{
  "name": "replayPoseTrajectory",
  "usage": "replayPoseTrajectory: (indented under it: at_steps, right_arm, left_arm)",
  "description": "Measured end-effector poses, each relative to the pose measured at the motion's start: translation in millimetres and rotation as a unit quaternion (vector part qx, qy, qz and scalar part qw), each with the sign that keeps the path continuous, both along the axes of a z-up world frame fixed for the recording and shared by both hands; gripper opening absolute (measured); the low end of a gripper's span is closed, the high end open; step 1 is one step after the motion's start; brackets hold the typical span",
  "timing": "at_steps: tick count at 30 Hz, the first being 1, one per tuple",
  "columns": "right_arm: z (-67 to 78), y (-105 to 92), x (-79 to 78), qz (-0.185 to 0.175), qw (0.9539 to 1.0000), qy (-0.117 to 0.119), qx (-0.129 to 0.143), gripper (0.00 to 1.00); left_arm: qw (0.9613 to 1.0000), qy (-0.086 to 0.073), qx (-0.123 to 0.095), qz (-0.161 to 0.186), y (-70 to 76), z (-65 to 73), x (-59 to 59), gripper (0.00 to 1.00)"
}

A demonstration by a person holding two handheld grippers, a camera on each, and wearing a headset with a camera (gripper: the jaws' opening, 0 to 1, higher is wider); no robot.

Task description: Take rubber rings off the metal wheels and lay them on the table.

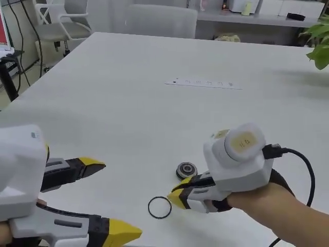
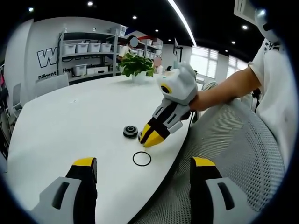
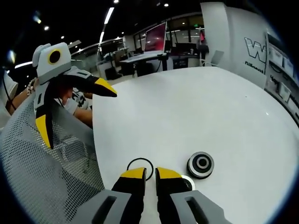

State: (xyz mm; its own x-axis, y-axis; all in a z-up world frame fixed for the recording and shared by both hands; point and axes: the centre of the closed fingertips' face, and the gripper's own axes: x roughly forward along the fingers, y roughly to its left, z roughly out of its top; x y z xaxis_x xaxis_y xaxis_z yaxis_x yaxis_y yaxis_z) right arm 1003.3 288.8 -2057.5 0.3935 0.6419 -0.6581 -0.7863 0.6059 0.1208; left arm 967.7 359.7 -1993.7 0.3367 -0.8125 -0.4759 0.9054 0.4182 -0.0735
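1. Black rubber ring (image 1: 160, 207) lies flat on the white table (image 1: 154, 103), close to the near edge and clear of the metal wheel (image 1: 186, 170), which sits just beyond it.
2. Yellow tips of the right gripper (image 1: 175, 198) hang low just beside the ring, below the wheel. The jaws are drawn almost together, with only a slim gap between them, and clamp nothing.
3. At the near left, the left gripper (image 1: 113, 198) is held with its jaws spread wide and empty, well apart from the ring.
4. From the left gripper view, the ring lies ahead between the spread jaws, with the wheel behind it.
5. From the right gripper view, one jaw hides part of the ring. The wheel, to the right, shows a dark outer band round a bright hub.
6. A potted plant (image 1: 320, 43) stands at the table's far right.
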Motion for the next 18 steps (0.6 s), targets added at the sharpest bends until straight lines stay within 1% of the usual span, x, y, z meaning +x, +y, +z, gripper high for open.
replayPoseTrajectory:
  at_steps: [2, 4, 9, 12, 18]
  right_arm:
    - [5.9, 0.0, 2.4, -0.004, 0.9999, -0.001, 0.011, 0.05]
    - [10.8, -0.9, 5.0, -0.008, 0.9998, -0.006, 0.017, 0.06]
    - [20.7, -3.8, 10.4, -0.011, 0.9995, -0.022, 0.022, 0.06]
    - [27.7, -8.6, 15.3, -0.016, 0.9989, -0.038, 0.021, 0.06]
    - [45.3, -18.5, 26.4, -0.034, 0.9968, -0.065, 0.033, 0.07]
  left_arm:
    - [1.0000, 0.000, 0.001, 0.001, 0.4, -0.3, 0.1, 0.80]
    - [1.0000, -0.001, 0.004, 0.002, 1.0, -0.9, 0.4, 0.80]
    - [0.9999, 0.000, 0.011, 0.001, 1.6, -2.7, 0.0, 0.80]
    - [0.9998, -0.001, 0.018, -0.002, 1.7, -4.3, -0.7, 0.80]
    - [0.9998, 0.000, 0.021, -0.003, 1.8, -5.4, -0.8, 0.80]
